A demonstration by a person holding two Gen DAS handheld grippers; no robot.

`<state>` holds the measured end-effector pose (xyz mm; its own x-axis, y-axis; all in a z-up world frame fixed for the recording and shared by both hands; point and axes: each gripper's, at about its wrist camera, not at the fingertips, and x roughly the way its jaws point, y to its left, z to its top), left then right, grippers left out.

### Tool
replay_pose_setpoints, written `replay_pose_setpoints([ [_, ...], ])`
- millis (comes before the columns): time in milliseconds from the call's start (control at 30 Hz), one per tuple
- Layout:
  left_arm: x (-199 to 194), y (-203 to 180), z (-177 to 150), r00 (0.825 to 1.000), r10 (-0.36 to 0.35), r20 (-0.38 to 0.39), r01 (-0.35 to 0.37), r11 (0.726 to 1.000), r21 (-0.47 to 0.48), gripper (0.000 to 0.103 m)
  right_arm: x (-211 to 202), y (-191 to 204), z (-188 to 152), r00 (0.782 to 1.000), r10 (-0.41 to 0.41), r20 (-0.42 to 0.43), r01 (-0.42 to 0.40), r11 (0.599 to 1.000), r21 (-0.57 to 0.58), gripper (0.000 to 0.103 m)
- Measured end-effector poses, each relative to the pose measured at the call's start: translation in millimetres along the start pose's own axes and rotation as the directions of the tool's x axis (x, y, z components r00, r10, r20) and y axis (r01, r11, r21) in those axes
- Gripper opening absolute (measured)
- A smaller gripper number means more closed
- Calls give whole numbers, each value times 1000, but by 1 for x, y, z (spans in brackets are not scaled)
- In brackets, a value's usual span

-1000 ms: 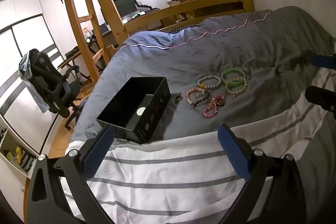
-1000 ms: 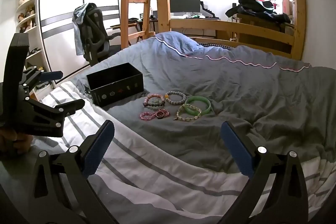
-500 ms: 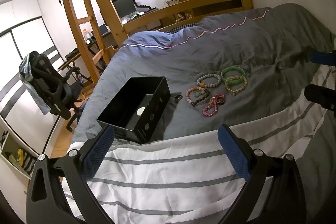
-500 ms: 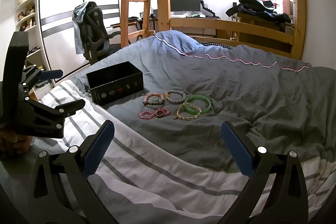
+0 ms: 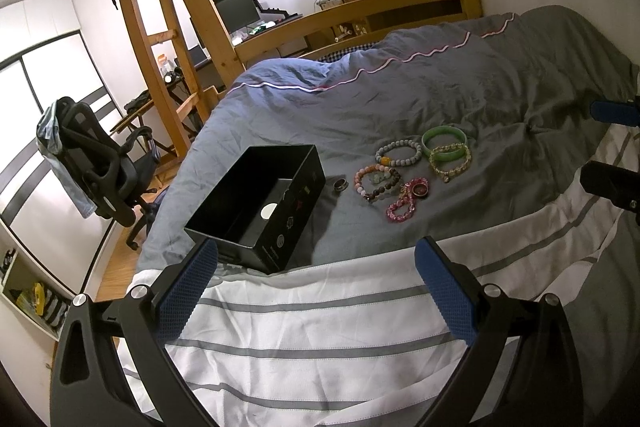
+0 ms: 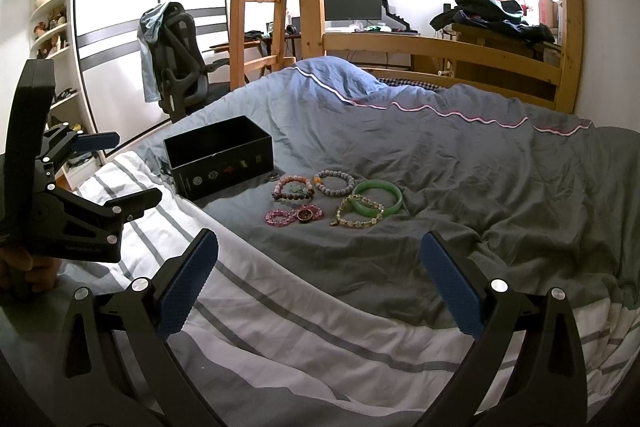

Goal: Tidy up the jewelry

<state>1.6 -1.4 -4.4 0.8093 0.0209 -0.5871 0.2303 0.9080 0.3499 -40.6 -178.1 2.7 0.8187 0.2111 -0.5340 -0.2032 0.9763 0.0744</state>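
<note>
Altogether, six pieces of jewelry lie on the bed [image 5: 520, 95]: one ring [image 5: 340, 184] and five bracelets. One box [image 5: 260, 197], black and open-topped, sits on the grey duvet at the left of the group, near the bed's left edge. Only a white round spot shows on its floor; no jewelry is visible inside, though part of the interior is hidden by its walls.

Just right of the box lies the ring, apart from it. Next comes the pink-brown bracelet [image 5: 376, 181], then the magenta bracelet [image 5: 406, 201] nearer the striped sheet [image 5: 320, 327]. Beyond those sits the grey bracelet [image 5: 399, 153]. Farthest right, the green bangle [image 5: 445, 143] and the yellow bracelet [image 5: 450, 159] overlap, the yellow one resting on the bangle's near rim.

Left gripper [image 5: 316, 291]: its fingers [image 5: 186, 291] are spread wide, holding nothing, hovering over the striped sheet. The box is just beyond the left fingertip; the jewelry lies ahead, between the two tips' lines and well apart from them.

Right gripper [image 6: 318, 283]: its fingers [image 6: 450, 289] are likewise spread wide and empty above the striped sheet, with the bracelets ahead and centred between them, out of reach. In the right wrist view the left gripper shows at the far left, beside the bed's left edge.
</note>
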Motion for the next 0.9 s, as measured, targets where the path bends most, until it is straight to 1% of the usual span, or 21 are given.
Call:
replay_pose_setpoints([
  [900,0,-2,-3,1000,6,-2,-6,1000,21,97,0,2,0,1000,-1,-6,1,1000,-5,100],
])
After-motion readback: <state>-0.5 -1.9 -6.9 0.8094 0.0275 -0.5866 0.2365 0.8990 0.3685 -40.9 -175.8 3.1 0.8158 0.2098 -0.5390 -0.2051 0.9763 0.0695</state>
